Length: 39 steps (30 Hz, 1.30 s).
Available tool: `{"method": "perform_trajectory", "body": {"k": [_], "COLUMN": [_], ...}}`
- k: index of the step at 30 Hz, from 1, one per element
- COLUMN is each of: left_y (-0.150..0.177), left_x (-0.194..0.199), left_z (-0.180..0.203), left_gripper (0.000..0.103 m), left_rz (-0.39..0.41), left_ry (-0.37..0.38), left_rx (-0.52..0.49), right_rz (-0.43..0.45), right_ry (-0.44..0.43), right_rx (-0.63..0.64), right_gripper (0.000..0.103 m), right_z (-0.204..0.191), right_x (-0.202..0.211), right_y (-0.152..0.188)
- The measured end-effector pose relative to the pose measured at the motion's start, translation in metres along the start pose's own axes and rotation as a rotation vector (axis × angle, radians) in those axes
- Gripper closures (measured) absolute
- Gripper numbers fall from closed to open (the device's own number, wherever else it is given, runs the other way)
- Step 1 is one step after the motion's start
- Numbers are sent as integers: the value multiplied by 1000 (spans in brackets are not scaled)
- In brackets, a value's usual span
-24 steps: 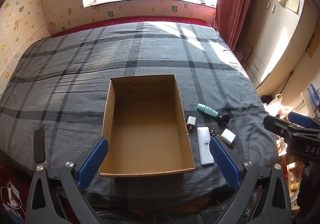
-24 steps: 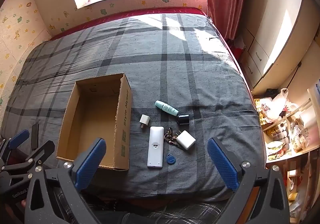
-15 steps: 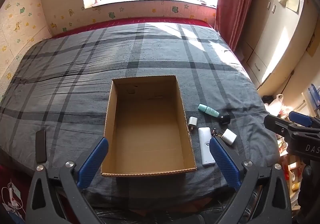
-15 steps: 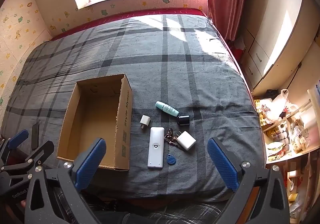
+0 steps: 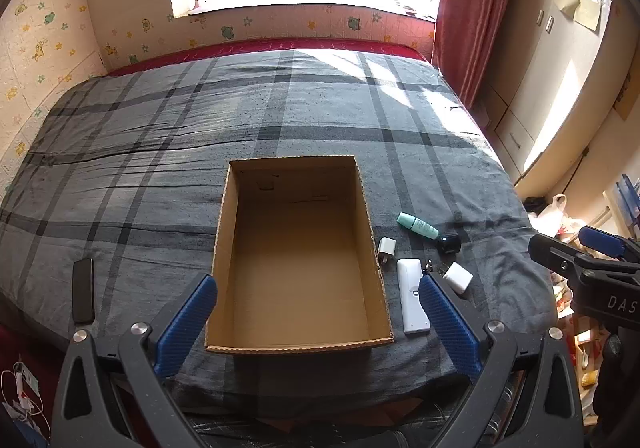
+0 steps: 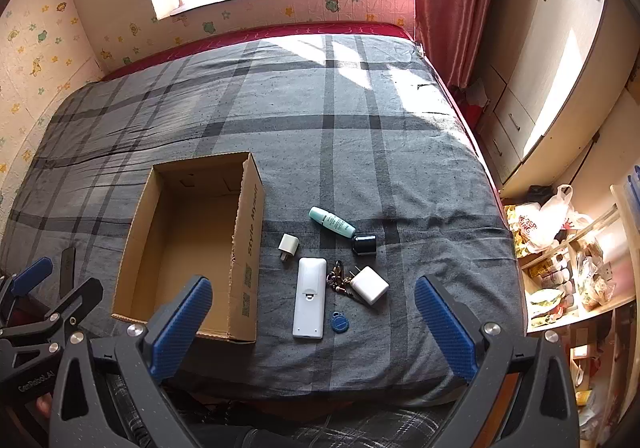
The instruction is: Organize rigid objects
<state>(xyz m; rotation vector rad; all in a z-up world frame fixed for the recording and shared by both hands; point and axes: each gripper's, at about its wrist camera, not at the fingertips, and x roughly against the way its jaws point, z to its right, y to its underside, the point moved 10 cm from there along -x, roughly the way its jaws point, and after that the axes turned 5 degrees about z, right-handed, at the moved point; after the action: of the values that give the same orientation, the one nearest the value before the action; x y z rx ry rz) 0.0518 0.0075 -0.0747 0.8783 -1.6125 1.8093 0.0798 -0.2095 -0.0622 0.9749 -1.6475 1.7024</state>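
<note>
An empty cardboard box [image 5: 224, 232] [image 6: 248, 232] lies on the plaid bed. Right of it are a white remote [image 6: 309, 297] [image 5: 412, 294], a small white plug [image 6: 288, 245] [image 5: 386, 248], a larger white charger [image 6: 370, 285] [image 5: 458, 277], a teal tube [image 6: 331, 222] [image 5: 418, 224], a black cap [image 6: 364, 244] [image 5: 449, 242], keys [image 6: 339, 280] and a blue fob [image 6: 339, 323]. My left gripper [image 5: 318, 290] hangs open above the box's near end. My right gripper [image 6: 314, 294] hangs open above the remote and keys. Nothing is between either pair of fingers.
A black phone [image 5: 83, 295] lies at the bed's near left edge. A wardrobe [image 6: 552, 60] and cluttered shelves [image 6: 568, 268] stand right of the bed. A red curtain [image 6: 452, 0] hangs by the window. The far half of the bed [image 5: 240, 108] holds only the cover.
Both views have tilted up a little, so the box and the small items sit slightly lower in the frames. Nothing on the bed has moved and both grippers stay open.
</note>
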Motion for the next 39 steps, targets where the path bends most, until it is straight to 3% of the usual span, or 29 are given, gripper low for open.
{"method": "perform_trajectory", "body": {"k": [39], "left_y": [-3], "left_x": [3], "left_z": [-2], "left_gripper": [0], "left_rz": [1], "left_ry": [3], "left_rx": [2], "right_rz": [-15], "right_ry": [-28], "right_rx": [22], "right_gripper": [0], "right_z": [-12], "right_x": [-2], "right_y": [1]}}
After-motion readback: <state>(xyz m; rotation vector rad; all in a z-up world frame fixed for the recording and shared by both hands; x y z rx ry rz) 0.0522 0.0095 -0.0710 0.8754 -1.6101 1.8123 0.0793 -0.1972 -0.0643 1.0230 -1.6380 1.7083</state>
